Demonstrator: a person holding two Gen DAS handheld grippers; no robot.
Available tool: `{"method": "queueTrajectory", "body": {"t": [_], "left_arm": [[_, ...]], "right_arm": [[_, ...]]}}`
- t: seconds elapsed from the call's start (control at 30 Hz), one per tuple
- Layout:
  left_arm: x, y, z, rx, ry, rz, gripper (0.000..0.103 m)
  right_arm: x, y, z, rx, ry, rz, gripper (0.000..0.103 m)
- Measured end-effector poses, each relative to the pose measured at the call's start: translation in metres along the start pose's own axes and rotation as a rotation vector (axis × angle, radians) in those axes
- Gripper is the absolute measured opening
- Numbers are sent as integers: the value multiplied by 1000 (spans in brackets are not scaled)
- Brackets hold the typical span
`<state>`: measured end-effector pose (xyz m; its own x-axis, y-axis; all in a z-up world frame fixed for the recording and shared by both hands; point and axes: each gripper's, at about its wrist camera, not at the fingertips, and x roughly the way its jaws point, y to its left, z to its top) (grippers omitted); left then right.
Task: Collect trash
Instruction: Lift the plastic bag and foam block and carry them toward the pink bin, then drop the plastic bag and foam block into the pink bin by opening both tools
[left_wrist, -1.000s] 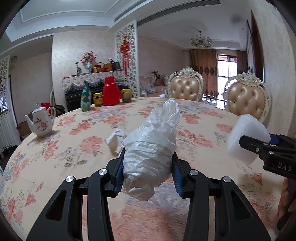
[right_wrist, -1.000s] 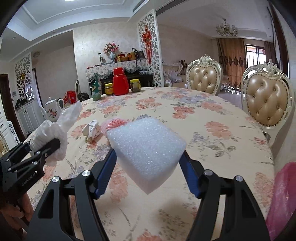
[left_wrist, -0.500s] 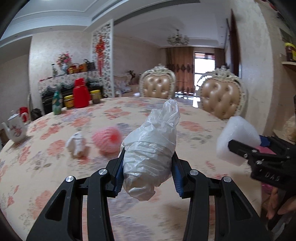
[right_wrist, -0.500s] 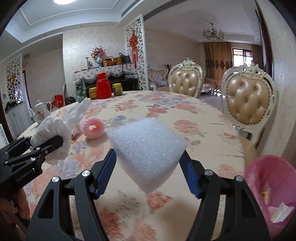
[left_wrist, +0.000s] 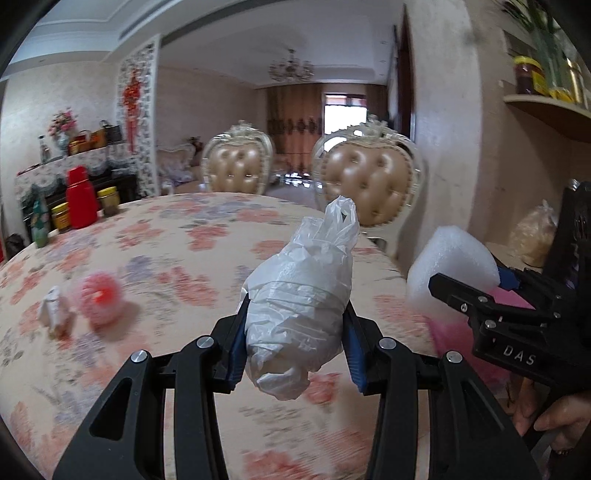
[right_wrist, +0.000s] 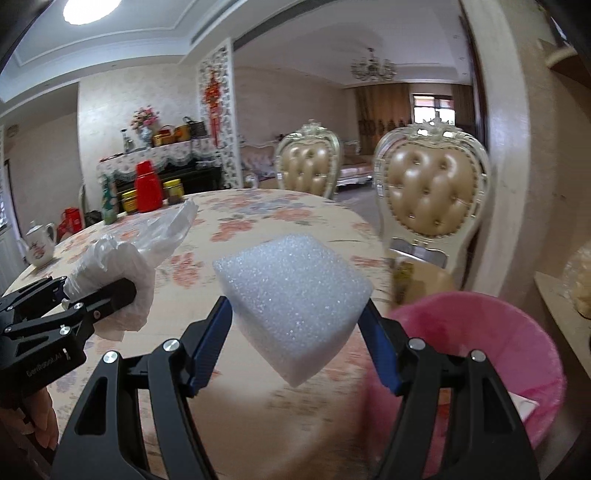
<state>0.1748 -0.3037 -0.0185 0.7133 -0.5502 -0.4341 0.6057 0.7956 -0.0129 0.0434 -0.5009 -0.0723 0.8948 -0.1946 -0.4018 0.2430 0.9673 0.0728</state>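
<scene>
Floral cloth in cream and pink covers the round desk (left_wrist: 177, 236), the largest thing in both views. Two padded chairs (right_wrist: 436, 195) stand at its far edge.

Beside the desk on the right stands a pink bin (right_wrist: 476, 332) with a pink liner. Inside it, near the right wall, lies a white scrap, partly hidden by the gripper arm.

The right gripper (right_wrist: 295, 325) has its jaws closed on a white foam block (right_wrist: 295, 291). The block hangs in the air over the desk edge, just left of the bin, tilted with one corner pointing down. In the left wrist view the letters "DAS" show in white on this gripper's body.

The left gripper (left_wrist: 293, 343) has its jaws clamped on a crumpled clear bag (left_wrist: 303, 299). The bag's long axis runs forward along the fingers, and its thin twisted end points up and away toward the chairs. In the right wrist view small pale print shows on this gripper's side, too blurred to read with certainty.

On the desk to the left lie a pink net ball (left_wrist: 99, 295) and a small white wad (left_wrist: 53, 312), close together and blurred. At the far side stand a red flask (left_wrist: 81, 201), jars (left_wrist: 107, 199) with yellow lids, a green bottle (left_wrist: 38, 225) and a teapot (right_wrist: 37, 247).
</scene>
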Motion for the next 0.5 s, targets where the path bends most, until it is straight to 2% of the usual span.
{"method": "queueTrajectory", "body": {"t": [0.33,0.5], "left_arm": [[41,-71,16,61,26,-185,42],[63,-105,24,62,44,-284,42]], "right_arm": [[-9,-101,-12,98,22,-191,68],[-6,-149,-20,140,52,-235,68]]}}
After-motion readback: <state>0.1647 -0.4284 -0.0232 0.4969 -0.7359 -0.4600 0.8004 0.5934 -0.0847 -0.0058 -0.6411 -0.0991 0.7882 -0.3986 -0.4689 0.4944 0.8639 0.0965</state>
